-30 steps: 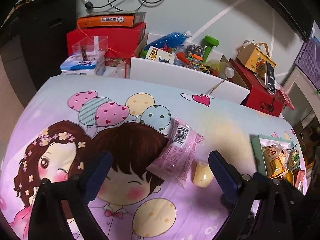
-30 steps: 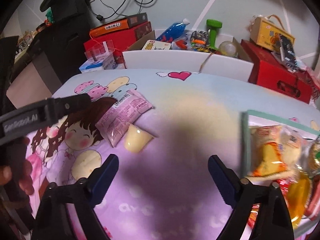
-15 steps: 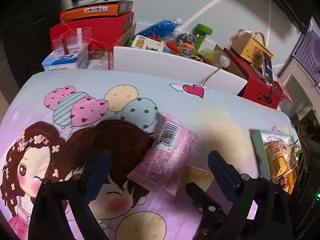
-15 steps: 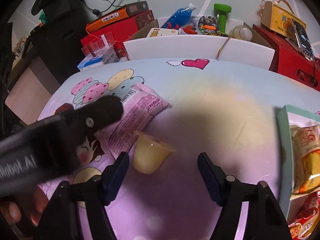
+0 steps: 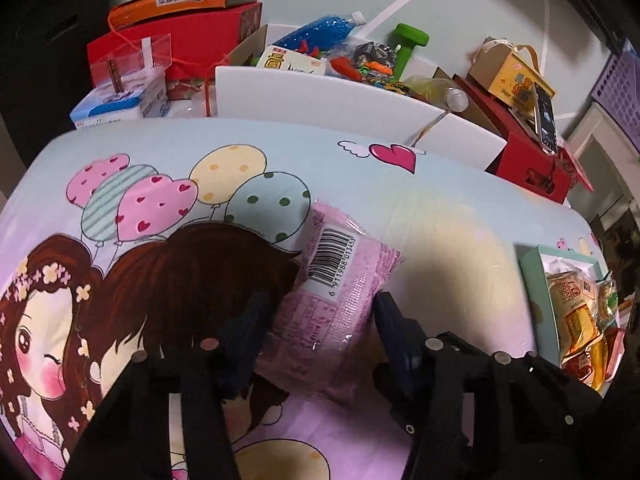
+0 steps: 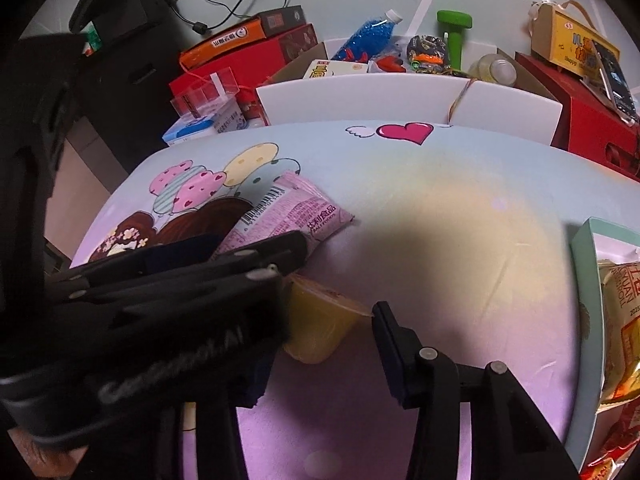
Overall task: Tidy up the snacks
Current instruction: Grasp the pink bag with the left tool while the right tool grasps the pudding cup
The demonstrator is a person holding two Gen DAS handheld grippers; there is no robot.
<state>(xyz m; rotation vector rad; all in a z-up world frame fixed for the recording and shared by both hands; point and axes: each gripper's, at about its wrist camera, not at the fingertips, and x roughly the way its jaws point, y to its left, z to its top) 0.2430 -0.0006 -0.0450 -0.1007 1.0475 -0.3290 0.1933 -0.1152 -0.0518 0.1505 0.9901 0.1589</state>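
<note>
A pink snack packet [image 5: 340,280] with a barcode lies on the cartoon tablecloth; it also shows in the right wrist view [image 6: 296,216]. My left gripper [image 5: 320,320] has its fingers against both sides of the packet's near end. A yellow jelly cup [image 6: 320,328] lies on its side just right of the packet. My right gripper [image 6: 320,344] straddles the cup, with its right finger [image 6: 396,352] touching the cup's rim and its left finger partly hidden behind the left gripper's body [image 6: 160,312]. A mint-green tray [image 5: 536,304] at the right holds several wrapped snacks [image 5: 576,304].
Behind the table stand a white box [image 5: 320,92] full of toys, red boxes [image 5: 192,40], an orange box, a blue-white carton [image 5: 120,100] and a yellow carton [image 5: 512,76]. The tray's rim [image 6: 588,272] sits at the table's right edge.
My left gripper moved forward and closed in on the pink packet. My right gripper moved left and narrowed around the jelly cup, and the left gripper's body now crosses its view.
</note>
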